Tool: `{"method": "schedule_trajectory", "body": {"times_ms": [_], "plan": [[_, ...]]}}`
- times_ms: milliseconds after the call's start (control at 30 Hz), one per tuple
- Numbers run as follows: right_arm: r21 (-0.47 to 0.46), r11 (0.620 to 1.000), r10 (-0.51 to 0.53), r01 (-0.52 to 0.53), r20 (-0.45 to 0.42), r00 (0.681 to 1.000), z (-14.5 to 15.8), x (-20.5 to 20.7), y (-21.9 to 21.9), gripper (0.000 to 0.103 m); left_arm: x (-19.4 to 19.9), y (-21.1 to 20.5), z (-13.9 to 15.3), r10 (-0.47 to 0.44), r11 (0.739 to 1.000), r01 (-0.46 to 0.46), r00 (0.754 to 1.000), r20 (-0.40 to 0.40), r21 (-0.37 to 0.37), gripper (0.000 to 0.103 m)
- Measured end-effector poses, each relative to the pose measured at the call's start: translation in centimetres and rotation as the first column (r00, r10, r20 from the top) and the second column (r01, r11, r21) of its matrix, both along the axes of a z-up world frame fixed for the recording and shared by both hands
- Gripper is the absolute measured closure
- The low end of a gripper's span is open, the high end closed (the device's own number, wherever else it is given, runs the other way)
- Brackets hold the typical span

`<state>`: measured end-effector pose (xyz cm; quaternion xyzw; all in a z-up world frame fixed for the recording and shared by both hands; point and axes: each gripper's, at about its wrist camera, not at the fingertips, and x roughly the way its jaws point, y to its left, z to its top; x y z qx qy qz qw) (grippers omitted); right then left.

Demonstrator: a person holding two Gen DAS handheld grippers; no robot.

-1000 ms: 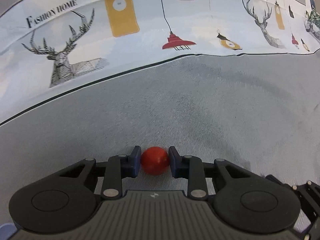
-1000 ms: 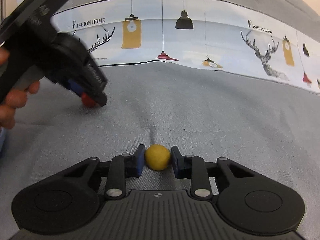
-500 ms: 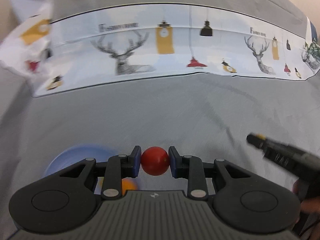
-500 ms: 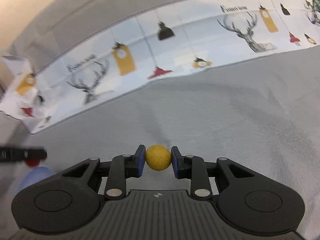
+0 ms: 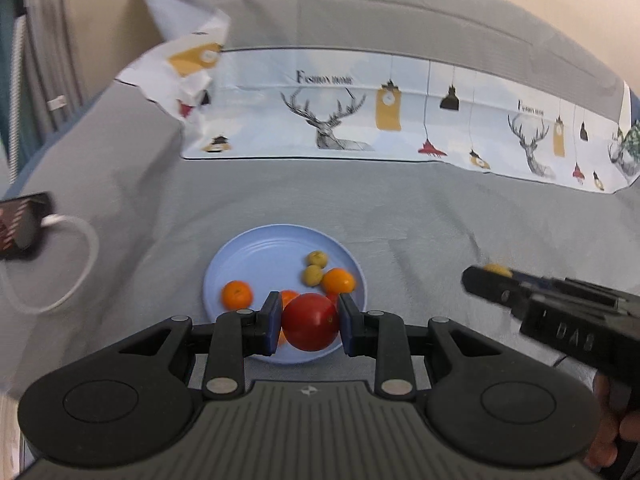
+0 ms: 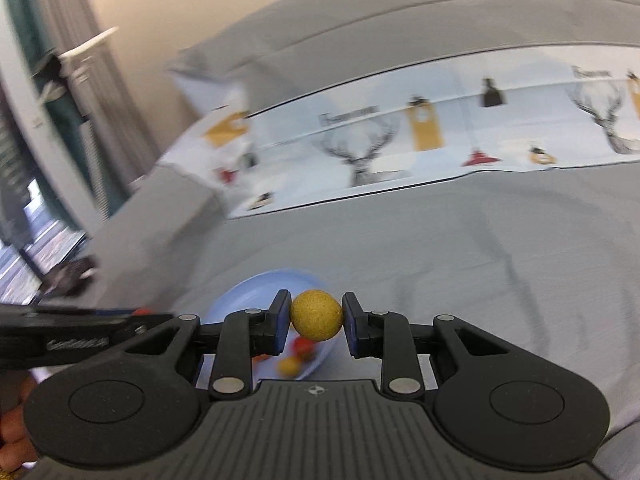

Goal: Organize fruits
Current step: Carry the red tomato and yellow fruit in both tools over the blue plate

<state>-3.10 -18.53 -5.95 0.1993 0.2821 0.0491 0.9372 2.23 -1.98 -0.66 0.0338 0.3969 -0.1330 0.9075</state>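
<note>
My left gripper (image 5: 309, 324) is shut on a red tomato (image 5: 310, 322) and holds it above the near rim of a light blue plate (image 5: 256, 258). On the plate lie two oranges (image 5: 237, 294), (image 5: 338, 281) and two small yellow-green fruits (image 5: 317, 258). My right gripper (image 6: 316, 316) is shut on a yellow ball-shaped fruit (image 6: 316, 314) and hovers above the same plate (image 6: 256, 292). The right gripper also shows at the right of the left wrist view (image 5: 496, 280). The left gripper shows at the left of the right wrist view (image 6: 136, 314).
The plate lies on a grey cloth (image 5: 440, 220). A white printed sheet with deer and lamps (image 5: 360, 120) runs along the back, crumpled at its left end. A dark device with a white cable (image 5: 24, 224) lies at the far left.
Both grippers have swung left with their fruits. The blue plate has come into full view under the left gripper, and under the right one too.
</note>
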Motion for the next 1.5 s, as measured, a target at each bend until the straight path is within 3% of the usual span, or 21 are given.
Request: {"method": "schedule_trajectory", "body": {"times_ms": [267, 667, 1100, 1500], "plan": [[-0.072, 0.992, 0.101, -0.099, 0.019, 0.995, 2.3, -3.5, 5.5, 0.074, -3.5, 3.3, 0.7, 0.045, 0.998, -0.044, 0.999, 0.026, -0.040, 0.071], [-0.127, 0.986, 0.115, -0.109, 0.035, 0.993, 3.2, -5.6, 7.1, 0.074, -4.7, 3.9, 1.1, 0.078, 0.996, -0.076, 0.996, 0.036, -0.043, 0.071], [-0.138, 0.984, 0.115, -0.112, 0.015, 0.993, 2.8, -5.1, 7.3, 0.074, -3.9, 4.0, 0.8, 0.085, 0.996, -0.084, 0.996, 0.029, -0.042, 0.071], [-0.159, 0.980, 0.116, -0.119, -0.029, 0.993, 1.5, -3.1, 7.5, 0.074, -0.9, 4.3, -0.1, 0.103, 0.994, -0.103, 0.995, 0.012, -0.031, 0.071]]}}
